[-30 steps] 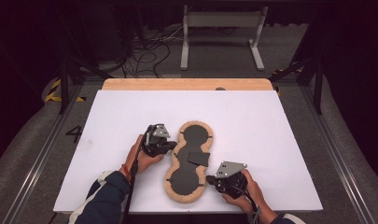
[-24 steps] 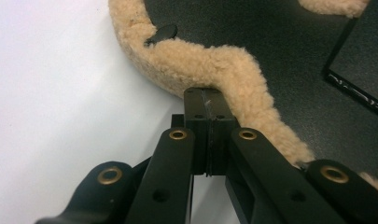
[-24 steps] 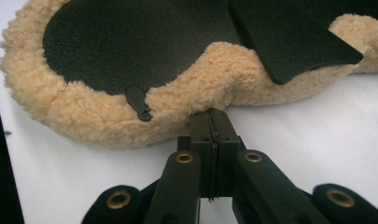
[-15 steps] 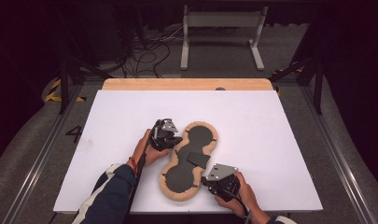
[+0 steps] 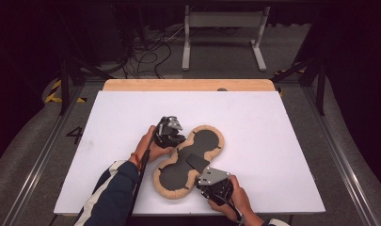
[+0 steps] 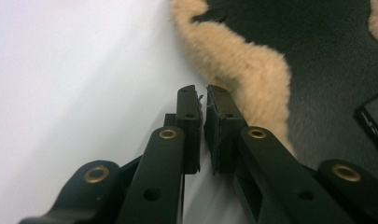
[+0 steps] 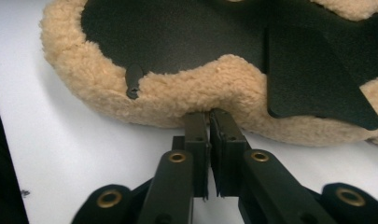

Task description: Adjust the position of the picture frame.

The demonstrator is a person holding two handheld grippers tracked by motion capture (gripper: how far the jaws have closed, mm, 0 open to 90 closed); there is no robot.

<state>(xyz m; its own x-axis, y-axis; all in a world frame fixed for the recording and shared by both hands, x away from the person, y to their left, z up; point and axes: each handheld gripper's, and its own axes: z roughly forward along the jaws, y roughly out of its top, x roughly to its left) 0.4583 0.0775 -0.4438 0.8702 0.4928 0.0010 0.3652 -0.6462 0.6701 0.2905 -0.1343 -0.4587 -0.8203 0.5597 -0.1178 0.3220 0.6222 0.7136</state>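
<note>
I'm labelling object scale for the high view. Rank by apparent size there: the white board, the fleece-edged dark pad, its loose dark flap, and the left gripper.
1. white board
2. fleece-edged dark pad
3 and 4. left gripper and dark flap: these look alike in size, so I won't rank them.

Open white table [image 5: 273,122] all around (back, right, left); the fleece pad [image 5: 178,188] alone obstructs near centre.

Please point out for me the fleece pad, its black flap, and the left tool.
fleece pad [image 5: 168,189], high view, tan fleece rim at its near end
black flap [image 7: 312,79], right gripper view, middle of the flap
left tool [image 6: 201,94], left gripper view, between its fingertips
</note>
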